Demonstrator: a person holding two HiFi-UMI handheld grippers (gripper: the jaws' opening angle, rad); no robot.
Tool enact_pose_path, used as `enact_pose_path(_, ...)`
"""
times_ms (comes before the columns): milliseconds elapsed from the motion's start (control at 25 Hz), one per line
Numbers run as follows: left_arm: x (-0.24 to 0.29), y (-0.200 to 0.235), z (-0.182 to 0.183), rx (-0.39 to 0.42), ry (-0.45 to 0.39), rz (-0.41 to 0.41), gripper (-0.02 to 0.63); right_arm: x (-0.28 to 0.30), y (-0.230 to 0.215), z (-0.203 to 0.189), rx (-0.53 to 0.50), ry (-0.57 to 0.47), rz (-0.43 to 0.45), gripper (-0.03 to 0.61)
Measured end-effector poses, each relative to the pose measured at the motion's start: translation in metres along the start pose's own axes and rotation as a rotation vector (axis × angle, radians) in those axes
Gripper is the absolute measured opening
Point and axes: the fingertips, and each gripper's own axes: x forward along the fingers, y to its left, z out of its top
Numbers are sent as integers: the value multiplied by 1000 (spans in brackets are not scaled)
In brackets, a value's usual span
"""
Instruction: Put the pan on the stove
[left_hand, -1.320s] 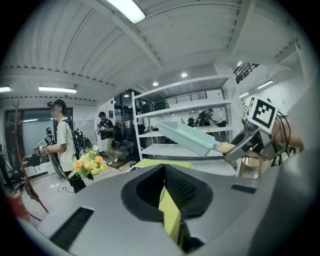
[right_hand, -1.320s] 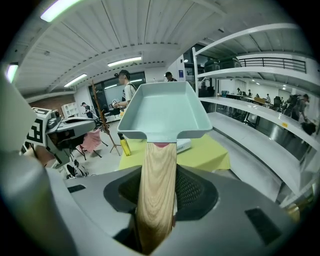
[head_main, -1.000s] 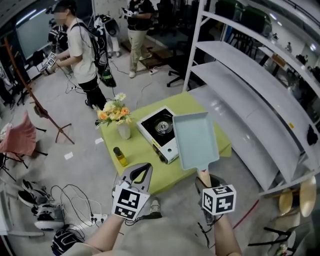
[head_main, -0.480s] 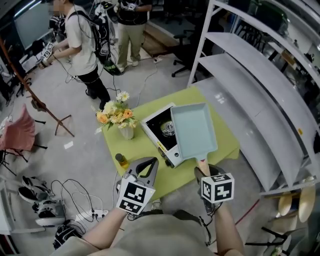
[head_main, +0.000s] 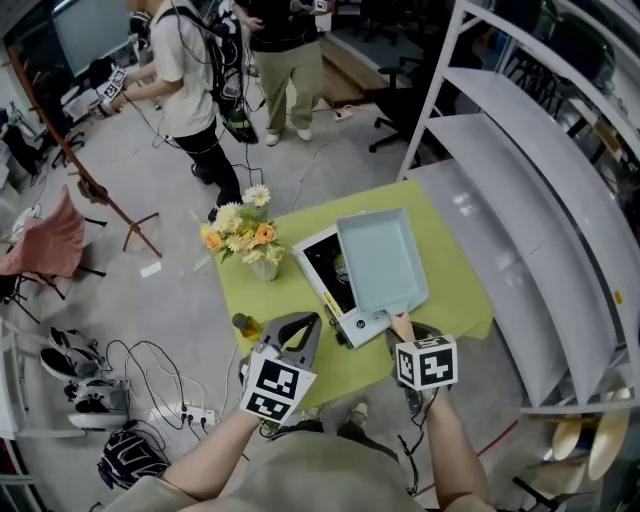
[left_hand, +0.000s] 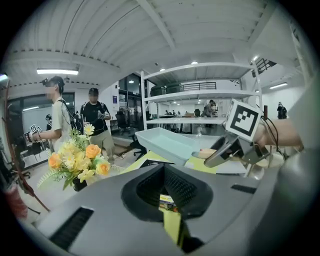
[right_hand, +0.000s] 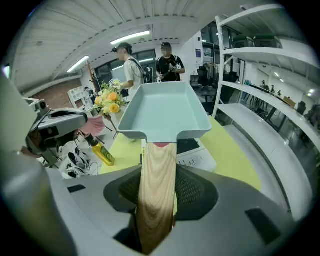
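Fingers (right_hand: 195, 192) of the right gripper (head_main: 402, 334) clamp the wooden handle (right_hand: 157, 190) of the pan (head_main: 378, 262), while the left gripper (head_main: 308, 326), at the green surface's (head_main: 455, 295) 7 o'clock edge, has its fingers together on nothing. A second ago the pan hung at 3 o'clock of the stove (head_main: 322, 268), leaving its top in view; now it covers most of that top. Only the right gripper view shows that grip, hidden behind the marker cube (head_main: 427, 362) in the head view.

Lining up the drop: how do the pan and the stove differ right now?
The pan is pale teal with a wooden handle; the stove is white with a black top. The pan is held up by the right gripper; the stove rests on the green table. Both are rectangular.
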Motion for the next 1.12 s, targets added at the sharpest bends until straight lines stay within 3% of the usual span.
enact_pose_path(680, 53, 13, -26, -111, 97, 73, 6, 89, -24, -7, -109, 159, 97, 155)
enact_pose_path(1120, 69, 15, -40, -135, 143, 89, 6, 121, -31, -21, -150, 213, 117, 156)
